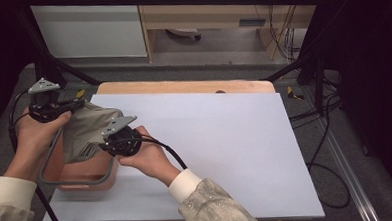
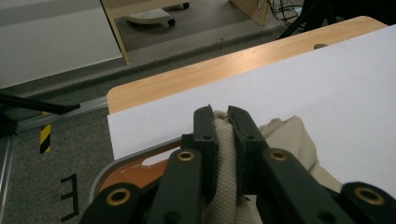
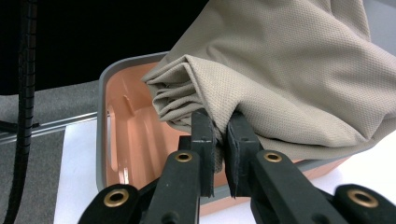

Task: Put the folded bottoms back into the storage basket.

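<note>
A beige woven cloth (image 1: pixel 87 130) hangs bunched over an orange plastic bin with a grey rim (image 1: pixel 74 182) at the table's left front. My left gripper (image 1: pixel 66 107) holds the cloth's far upper edge; in the left gripper view its jaws are shut on a ridge of the cloth (image 2: pixel 223 140). My right gripper (image 1: pixel 107 142) grips the near lower corner; in the right gripper view its jaws pinch the folded cloth (image 3: pixel 261 79) just above the bin (image 3: pixel 135 140). The cloth covers most of the bin's opening.
A white sheet (image 1: pixel 220 144) covers the wooden table (image 1: pixel 183 86), bare to the right of the bin. Black frame poles (image 1: pixel 46 57) and cables (image 1: pixel 324 115) stand around the table. The floor (image 2: pixel 56 154) lies beyond the left edge.
</note>
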A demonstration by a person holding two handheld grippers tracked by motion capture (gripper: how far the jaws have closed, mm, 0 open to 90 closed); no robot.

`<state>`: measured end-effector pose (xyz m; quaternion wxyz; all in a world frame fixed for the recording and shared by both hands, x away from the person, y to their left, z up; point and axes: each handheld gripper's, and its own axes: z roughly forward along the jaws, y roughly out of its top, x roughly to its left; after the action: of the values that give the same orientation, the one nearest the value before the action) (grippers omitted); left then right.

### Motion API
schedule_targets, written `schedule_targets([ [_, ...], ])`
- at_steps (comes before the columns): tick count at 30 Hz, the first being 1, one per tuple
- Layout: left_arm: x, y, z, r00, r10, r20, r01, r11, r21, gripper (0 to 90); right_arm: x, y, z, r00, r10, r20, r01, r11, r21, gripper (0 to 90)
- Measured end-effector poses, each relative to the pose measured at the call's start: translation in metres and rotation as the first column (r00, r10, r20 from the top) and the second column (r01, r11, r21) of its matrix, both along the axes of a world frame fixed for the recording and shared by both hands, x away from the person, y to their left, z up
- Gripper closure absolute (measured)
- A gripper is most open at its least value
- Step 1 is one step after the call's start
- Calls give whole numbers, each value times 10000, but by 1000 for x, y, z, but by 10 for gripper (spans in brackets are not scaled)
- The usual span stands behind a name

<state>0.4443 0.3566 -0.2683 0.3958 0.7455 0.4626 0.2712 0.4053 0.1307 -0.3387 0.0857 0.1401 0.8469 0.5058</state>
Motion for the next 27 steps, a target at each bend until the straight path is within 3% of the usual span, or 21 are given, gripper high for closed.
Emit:
schedule_targets([
  [27,-1,11,-11,9996,157,-218,-157,9999,-21,827,-2,15,-8,9998,165,-150,-166,9998,-55,836],
])
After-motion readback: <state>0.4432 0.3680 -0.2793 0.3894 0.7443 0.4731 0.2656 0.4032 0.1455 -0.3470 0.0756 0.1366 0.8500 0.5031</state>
